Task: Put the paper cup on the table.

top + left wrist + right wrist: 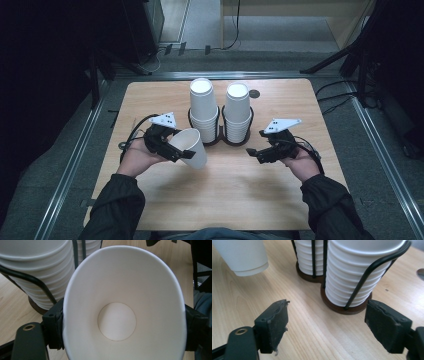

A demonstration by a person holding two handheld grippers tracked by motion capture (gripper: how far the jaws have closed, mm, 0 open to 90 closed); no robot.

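A white paper cup (192, 146) lies tilted in my left gripper (179, 145), mouth toward the hand, base up toward the cup holder. In the left gripper view, both pads (56, 325) press the rim of the cup (117, 305) from either side, squeezing it oval. Two stacks of white cups (202, 107) (238, 107) stand upside down in a black wire holder (220, 139) at mid-table. My right gripper (256, 143) hovers just right of the holder, open, with bare tabletop between its pads (274, 325). The right-hand stack (352, 272) is close ahead of it.
The wooden table (235, 190) has bare room in front of the holder and at both sides. A small dark round mark (254, 93) sits near the back edge. Metal rails and dark floor surround the table; cables and stands lie at the back right.
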